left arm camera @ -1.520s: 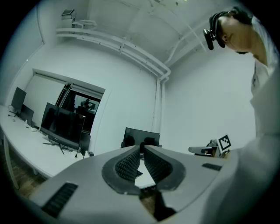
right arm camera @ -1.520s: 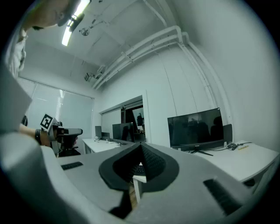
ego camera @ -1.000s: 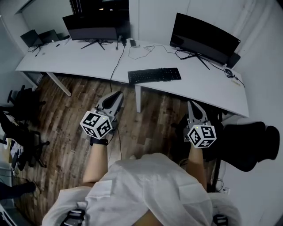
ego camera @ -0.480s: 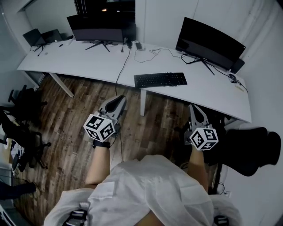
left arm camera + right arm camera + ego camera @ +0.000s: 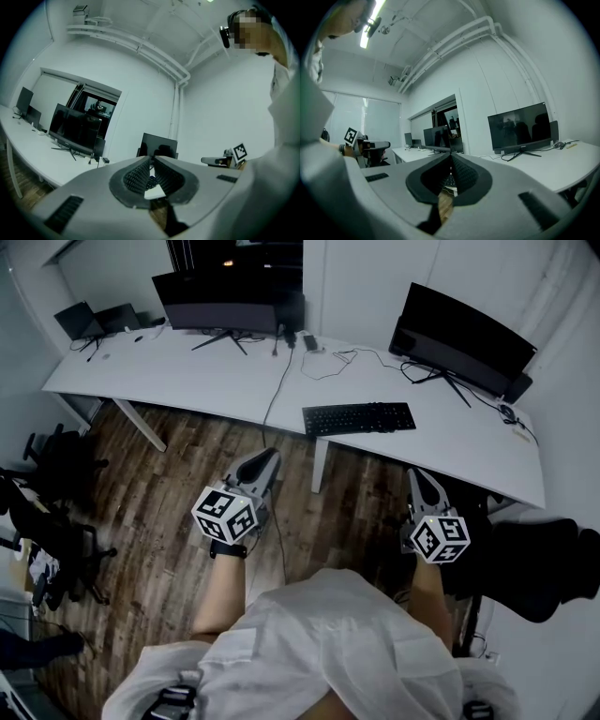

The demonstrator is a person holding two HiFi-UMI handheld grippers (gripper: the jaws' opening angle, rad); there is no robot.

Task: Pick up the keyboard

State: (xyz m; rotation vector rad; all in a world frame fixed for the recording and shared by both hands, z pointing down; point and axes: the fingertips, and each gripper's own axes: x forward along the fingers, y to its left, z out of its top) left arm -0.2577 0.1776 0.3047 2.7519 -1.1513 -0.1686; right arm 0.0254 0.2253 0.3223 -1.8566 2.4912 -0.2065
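A black keyboard [image 5: 359, 418] lies near the front edge of the white desk [image 5: 187, 371], between two monitors. My left gripper [image 5: 267, 458] hovers over the wooden floor short of the desk, jaws shut with nothing between them. To the right, my right gripper [image 5: 418, 474] hangs just before the desk's front edge, also shut and empty. Both point level toward the desk. In the left gripper view the left gripper [image 5: 151, 159] shows closed tips, and a sliver of the keyboard [image 5: 151, 181] peeks through. The right gripper [image 5: 451, 155] also shows closed tips in the right gripper view.
Two black monitors [image 5: 225, 302] [image 5: 466, 337] stand on the desk with cables [image 5: 342, 357] between them. A laptop [image 5: 92, 319] sits at the far left. Black office chairs stand at the left [image 5: 47, 493] and right [image 5: 539, 559]. A desk leg [image 5: 322, 465] stands below the keyboard.
Both grippers have advanced toward the desk, staying shut. The desk and keyboard appear closer and shifted right in the head view.
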